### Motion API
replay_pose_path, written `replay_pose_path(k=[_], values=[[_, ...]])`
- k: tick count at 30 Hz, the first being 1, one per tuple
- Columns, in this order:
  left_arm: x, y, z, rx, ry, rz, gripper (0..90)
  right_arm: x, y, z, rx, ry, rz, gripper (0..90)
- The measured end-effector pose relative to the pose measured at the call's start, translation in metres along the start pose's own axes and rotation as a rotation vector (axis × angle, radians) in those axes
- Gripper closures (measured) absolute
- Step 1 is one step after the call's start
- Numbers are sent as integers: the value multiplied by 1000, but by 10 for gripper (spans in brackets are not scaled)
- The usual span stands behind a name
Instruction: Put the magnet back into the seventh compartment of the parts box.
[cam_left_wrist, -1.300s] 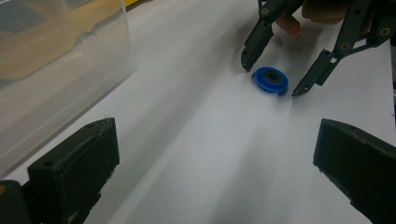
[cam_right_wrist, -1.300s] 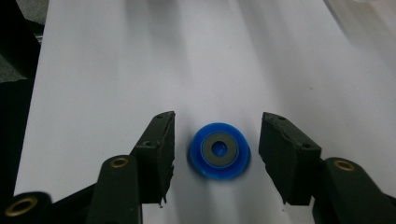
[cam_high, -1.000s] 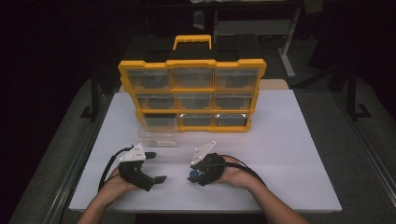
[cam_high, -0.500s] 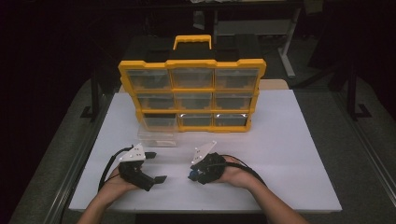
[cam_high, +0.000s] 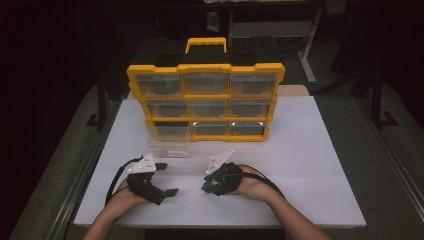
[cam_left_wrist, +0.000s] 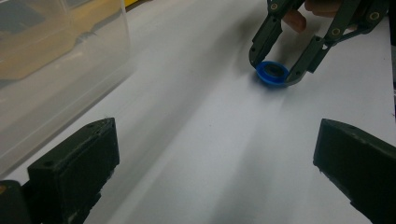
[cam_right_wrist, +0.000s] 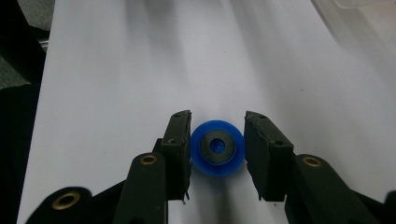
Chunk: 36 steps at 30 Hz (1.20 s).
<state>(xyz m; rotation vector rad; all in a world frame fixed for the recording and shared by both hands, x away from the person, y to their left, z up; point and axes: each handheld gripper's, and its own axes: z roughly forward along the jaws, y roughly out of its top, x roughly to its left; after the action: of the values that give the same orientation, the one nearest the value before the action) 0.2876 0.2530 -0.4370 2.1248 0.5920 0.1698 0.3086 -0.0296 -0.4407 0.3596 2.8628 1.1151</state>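
Note:
A small blue disc (cam_right_wrist: 217, 149) with a dark centre lies flat on the white table (cam_high: 310, 165). My right gripper (cam_right_wrist: 217, 150) is shut on it, one pad against each side of its rim. The left gripper view shows that same grip from across the table, with the right gripper (cam_left_wrist: 272, 74) tipped down over the blue disc (cam_left_wrist: 272, 73). In the high view the right gripper (cam_high: 205, 186) sits at the front centre. My left gripper (cam_high: 167, 179) rests a little to its left, open. Nothing lies between the left gripper's (cam_left_wrist: 217, 140) jaws.
A yellow organizer (cam_high: 206, 100) with clear drawers and a handle stands upright at the back of the table. One clear drawer (cam_high: 169, 140) is out on the table in front of its lower left corner, just beyond my left gripper. A dark floor surrounds the table.

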Motion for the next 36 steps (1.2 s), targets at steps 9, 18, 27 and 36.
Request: replay_pose_path(k=[9, 18, 27, 36], values=[[0, 0, 0, 1, 4, 0, 0, -5, 3, -9, -16, -4, 20, 608], [0, 0, -1, -7, 3, 0, 0, -5, 11, -18, -36, -15, 70, 608], [0, 1, -2, -12, -1, -8, 0, -7, 16, -26, -58, -20, 80, 608], [0, 1, -2, -15, -8, -17, 0, -10, 22, -31, -72, -27, 90, 607]])
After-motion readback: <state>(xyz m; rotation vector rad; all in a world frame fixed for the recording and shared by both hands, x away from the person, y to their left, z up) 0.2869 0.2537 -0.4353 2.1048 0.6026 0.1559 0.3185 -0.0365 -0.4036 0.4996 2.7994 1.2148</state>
